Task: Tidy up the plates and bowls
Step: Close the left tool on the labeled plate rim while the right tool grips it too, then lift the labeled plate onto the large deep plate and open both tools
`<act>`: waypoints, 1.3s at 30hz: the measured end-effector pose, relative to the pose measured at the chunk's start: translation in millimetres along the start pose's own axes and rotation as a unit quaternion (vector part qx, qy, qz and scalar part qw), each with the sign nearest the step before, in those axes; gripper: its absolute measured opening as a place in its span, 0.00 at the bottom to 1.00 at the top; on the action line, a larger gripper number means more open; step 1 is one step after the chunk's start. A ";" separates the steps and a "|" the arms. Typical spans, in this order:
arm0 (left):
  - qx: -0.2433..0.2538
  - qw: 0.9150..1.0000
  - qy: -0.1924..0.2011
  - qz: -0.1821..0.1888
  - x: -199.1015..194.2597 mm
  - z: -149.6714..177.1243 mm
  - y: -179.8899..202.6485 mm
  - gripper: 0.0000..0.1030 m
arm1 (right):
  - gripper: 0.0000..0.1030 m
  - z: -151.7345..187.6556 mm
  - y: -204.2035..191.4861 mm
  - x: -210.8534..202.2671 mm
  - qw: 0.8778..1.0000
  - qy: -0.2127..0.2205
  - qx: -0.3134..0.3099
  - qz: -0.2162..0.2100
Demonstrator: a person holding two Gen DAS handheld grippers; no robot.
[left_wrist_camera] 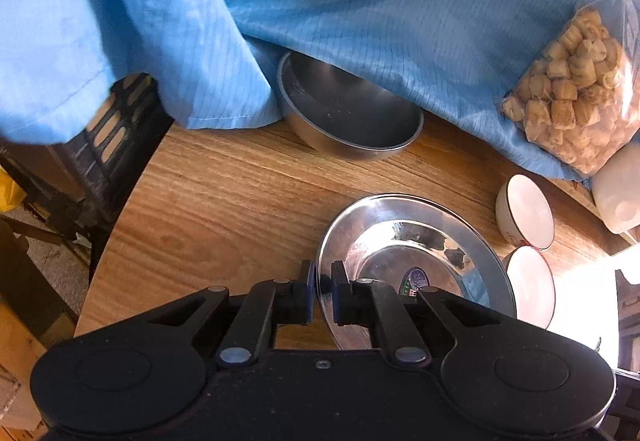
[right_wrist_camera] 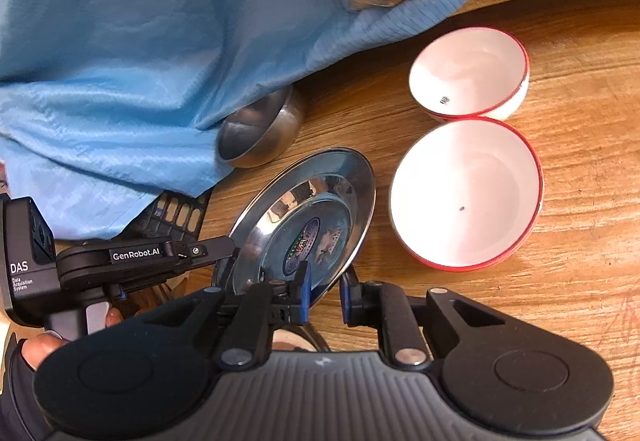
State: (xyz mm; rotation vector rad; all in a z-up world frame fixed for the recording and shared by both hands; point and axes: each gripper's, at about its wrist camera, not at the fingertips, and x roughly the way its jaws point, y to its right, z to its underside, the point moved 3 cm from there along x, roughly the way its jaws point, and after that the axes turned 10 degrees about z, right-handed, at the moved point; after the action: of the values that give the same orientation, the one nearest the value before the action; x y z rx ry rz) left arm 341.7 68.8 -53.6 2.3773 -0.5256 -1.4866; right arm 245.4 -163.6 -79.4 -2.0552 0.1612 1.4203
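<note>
On the left of the wooden table [left_wrist_camera: 208,193], a blue cloth [left_wrist_camera: 320,9] hangs down over the far side, with a dark slatted crate [left_wrist_camera: 120,121] showing under its edge. A steel bowl [left_wrist_camera: 348,113] sits half under the cloth, tipped so its opening faces forward.

In front of it is a shiny steel plate [left_wrist_camera: 416,241] with a sticker in its middle. Both grippers have it by the rim. The left gripper [left_wrist_camera: 322,291] has its jaws closed right down on the plate's left edge, the thin rim pinched between the blue pads. The right gripper [right_wrist_camera: 323,291] grips the near edge, its jaws almost closed with the rim between them. In the right wrist view the plate [right_wrist_camera: 316,209] is tilted, its left side raised off the table, and the left gripper [right_wrist_camera: 228,245] reaches in from the left, held by a gloved hand [right_wrist_camera: 28,361].

Just right of the plate stand two white bowls with red rims, a larger one [right_wrist_camera: 466,193] near and a smaller one [right_wrist_camera: 470,73] behind, touching or nearly so. A clear bag of pale snack pieces [left_wrist_camera: 576,81] lies on the cloth beyond them, and a white container [left_wrist_camera: 620,189] stands at the far right.
</note>
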 end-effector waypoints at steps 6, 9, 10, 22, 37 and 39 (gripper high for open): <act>-0.013 1.000 0.024 -0.012 -19.1 10.0 2.1 0.08 | 0.17 0.8 -6.0 -10.3 0.999 -0.001 -0.034 -0.018; -0.024 0.999 0.038 -0.018 -31.0 18.5 2.8 0.08 | 0.17 2.6 -7.2 -15.9 0.998 -0.011 -0.052 -0.033; -0.028 0.999 0.041 -0.020 -35.6 22.0 2.9 0.08 | 0.17 3.2 -7.8 -17.3 0.997 -0.015 -0.058 -0.038; -0.078 0.995 0.044 -0.053 -80.9 67.6 -7.8 0.08 | 0.17 14.0 -21.0 -26.0 0.981 -0.071 -0.161 -0.079; -0.140 0.984 0.059 -0.089 -104.9 119.5 -13.3 0.09 | 0.18 35.9 -31.5 -22.7 0.958 -0.134 -0.233 -0.097; -0.143 0.984 0.059 -0.091 -105.8 124.1 -12.0 0.09 | 0.19 37.4 -31.4 -23.4 0.957 -0.137 -0.235 -0.096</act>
State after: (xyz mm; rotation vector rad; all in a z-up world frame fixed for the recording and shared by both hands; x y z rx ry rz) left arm 189.0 121.0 -27.2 2.3131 -0.0595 -1.3736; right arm 219.4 -123.5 -53.9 -2.1284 -0.5265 1.7179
